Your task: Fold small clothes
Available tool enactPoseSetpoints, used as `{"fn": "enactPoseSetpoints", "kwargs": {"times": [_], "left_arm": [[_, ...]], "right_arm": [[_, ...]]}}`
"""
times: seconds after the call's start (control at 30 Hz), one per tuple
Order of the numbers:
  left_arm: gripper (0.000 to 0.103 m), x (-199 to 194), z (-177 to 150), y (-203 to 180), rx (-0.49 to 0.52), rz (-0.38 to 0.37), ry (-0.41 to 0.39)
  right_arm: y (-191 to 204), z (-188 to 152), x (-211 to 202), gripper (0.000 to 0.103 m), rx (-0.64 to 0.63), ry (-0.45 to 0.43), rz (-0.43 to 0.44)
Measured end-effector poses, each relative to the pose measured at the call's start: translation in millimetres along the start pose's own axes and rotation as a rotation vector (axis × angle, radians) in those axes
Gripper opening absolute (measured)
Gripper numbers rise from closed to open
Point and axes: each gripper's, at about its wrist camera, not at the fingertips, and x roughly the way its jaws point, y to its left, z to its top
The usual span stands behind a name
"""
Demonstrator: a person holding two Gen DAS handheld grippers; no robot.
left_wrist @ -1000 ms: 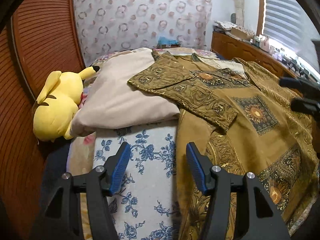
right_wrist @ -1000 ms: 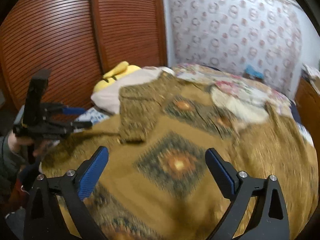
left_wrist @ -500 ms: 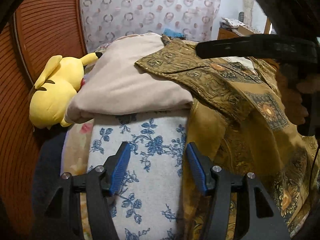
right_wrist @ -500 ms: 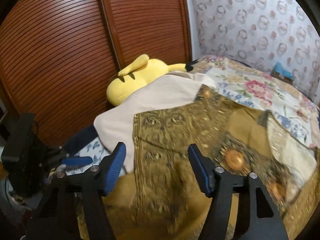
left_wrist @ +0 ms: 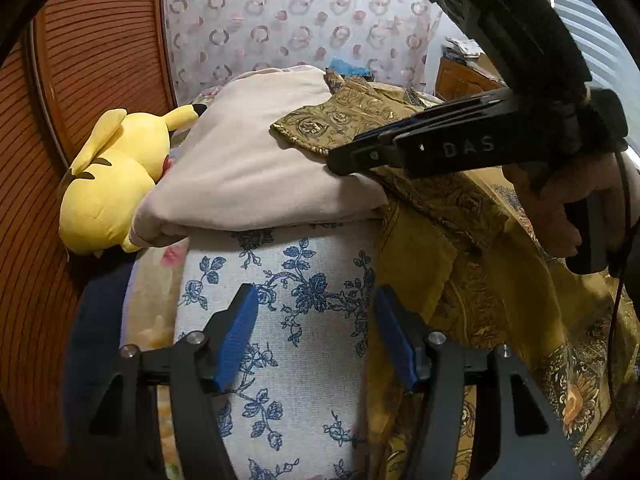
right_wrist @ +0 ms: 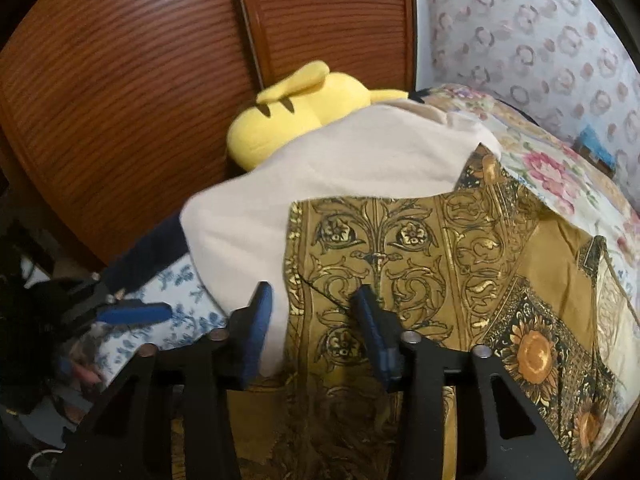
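A gold-brown patterned shirt [left_wrist: 472, 248] lies spread on the bed, one sleeve [right_wrist: 372, 240] draped over a beige pillow [right_wrist: 352, 160]. My right gripper [right_wrist: 312, 312] hangs just above the sleeve's cuff edge. Its jaws are closing with the cuff and some pillow between them, and the pads do not press. In the left wrist view the right gripper [left_wrist: 340, 158] reaches in from the right, held by a hand [left_wrist: 560, 208]. My left gripper [left_wrist: 312, 320] is open over a blue-flowered white cloth [left_wrist: 300, 272], beside the shirt's left edge, holding nothing.
A yellow plush toy [left_wrist: 108, 184] lies against the pillow next to the ribbed wooden wardrobe doors [right_wrist: 120, 80]. A floral bedspread [right_wrist: 552, 168] shows beyond the shirt. A patterned wall [left_wrist: 300, 20] stands behind the bed, and a wooden dresser [left_wrist: 460, 76] at the back right.
My right gripper swung left across the shirt to the sleeve on the pillow, dropped lower, and its jaws narrowed a lot. The left gripper stayed about where it was, still open.
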Motion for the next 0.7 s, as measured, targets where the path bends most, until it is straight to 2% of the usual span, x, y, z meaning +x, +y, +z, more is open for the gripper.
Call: {"fn": "enactPoseSetpoints", "kwargs": {"times": [0.1,0.2,0.43,0.6,0.67,0.7], "left_arm": [[0.061,0.3,-0.2,0.5,0.001,0.002,0.0],[0.061,0.2,-0.1,0.9,0.001,0.002,0.0],[0.061,1.0,-0.1,3.7,0.004,0.007,-0.001],[0.061,1.5,-0.5,2.2,0.004,0.008,-0.001],[0.061,1.6,-0.5,2.4,0.004,0.008,-0.001],[0.061,1.6,-0.5,3.2,0.004,0.008,-0.002]], "right_arm": [[-3.8,-2.2,1.2,0.009,0.013,0.004,0.02],[-5.8,-3.9,-7.2,0.004,0.002,-0.01,0.015],[-24.2,-4.4,-63.5,0.003,0.059,-0.139,-0.046],[-69.5,-30.9,-116.9,0.004,0.216,-0.203,-0.149],[-87.3,-41.4,-124.6,0.009,0.253,-0.194,-0.207],[-95.5,-44.7,-126.0,0.021,0.257,-0.175,-0.248]]}}
